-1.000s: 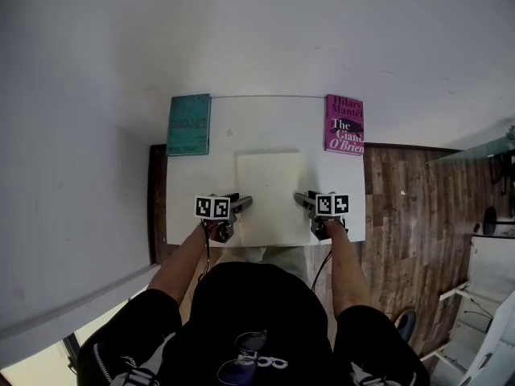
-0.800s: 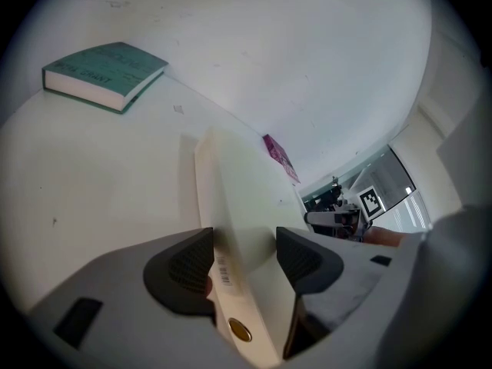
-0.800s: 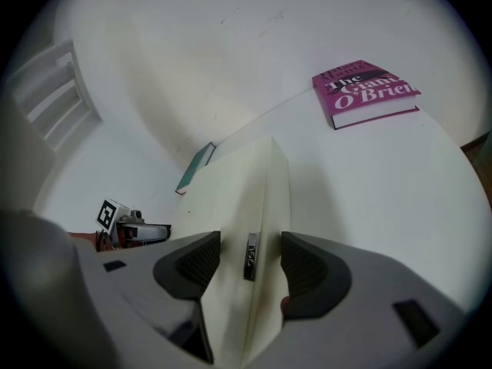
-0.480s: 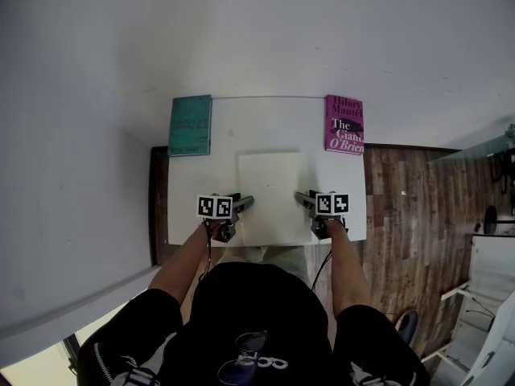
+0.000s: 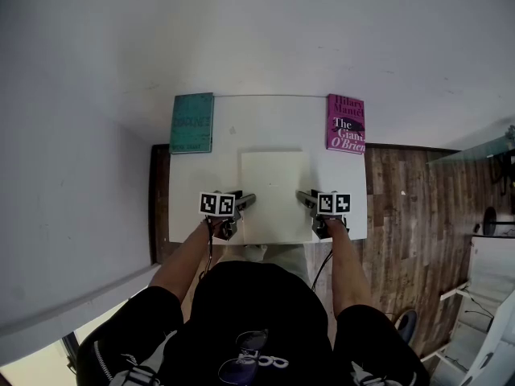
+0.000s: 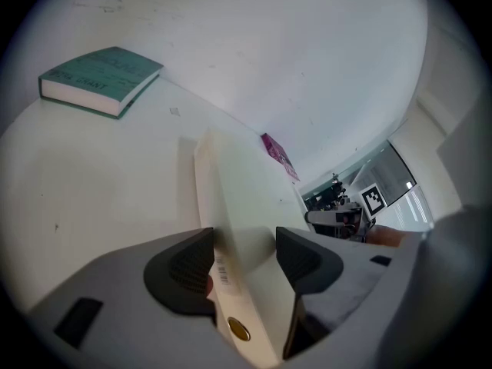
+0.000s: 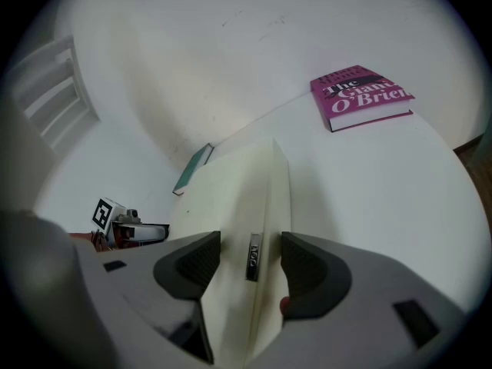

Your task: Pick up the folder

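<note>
Counter (image 5: 187,191) centre is taken up by the folder (image 5: 275,182); bare strips are left on both sides. Far corners are blocked by a teal book (image 5: 192,123), L, and a magenta book (image 5: 345,124), R, w/ open surface btwn them. Beyond, passage is shut off by the wall (image 5: 257,39).

One bench (image 5: 265,123) carries three flat items: one cream folder (image 5: 275,185) and two books, namely one teal book (image 5: 191,123) and one magenta book (image 5: 345,124). Two grippers are present, one left gripper (image 5: 245,202) and one right gripper (image 5: 304,199), each with two jaws, making four jaws in total. One person (image 5: 257,320) is in view.
</note>
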Demonstrator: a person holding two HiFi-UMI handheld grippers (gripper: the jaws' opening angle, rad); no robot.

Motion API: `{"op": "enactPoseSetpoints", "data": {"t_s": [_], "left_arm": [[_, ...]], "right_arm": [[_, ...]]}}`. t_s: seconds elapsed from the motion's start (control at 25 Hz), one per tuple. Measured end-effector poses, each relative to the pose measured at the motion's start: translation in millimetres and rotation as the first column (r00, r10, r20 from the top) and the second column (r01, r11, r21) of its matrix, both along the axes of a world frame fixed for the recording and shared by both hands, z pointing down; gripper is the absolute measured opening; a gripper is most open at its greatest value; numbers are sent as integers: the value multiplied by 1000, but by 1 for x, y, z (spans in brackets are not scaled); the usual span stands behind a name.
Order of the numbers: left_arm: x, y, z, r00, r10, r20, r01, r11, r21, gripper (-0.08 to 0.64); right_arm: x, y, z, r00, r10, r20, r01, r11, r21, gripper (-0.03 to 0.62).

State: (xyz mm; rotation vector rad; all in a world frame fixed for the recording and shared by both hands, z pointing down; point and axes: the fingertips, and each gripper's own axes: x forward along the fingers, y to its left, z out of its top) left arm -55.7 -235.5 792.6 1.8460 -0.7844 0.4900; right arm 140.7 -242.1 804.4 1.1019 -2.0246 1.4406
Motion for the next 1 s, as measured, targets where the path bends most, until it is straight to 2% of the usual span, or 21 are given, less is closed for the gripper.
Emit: {"op": "enactPoseSetpoints", "data": {"t_s": [0.6, 1.0], "left_arm": [[2, -3, -6, 1000, 24, 15, -24, 1000, 17, 270], [5, -18, -26, 999, 34, 25, -36, 995, 95, 270]], "right_arm": [[1, -3, -7, 1000, 6, -11, -5, 1000, 23, 244], [4, -19, -31, 999, 26, -42, -21, 993, 118, 244]]}}
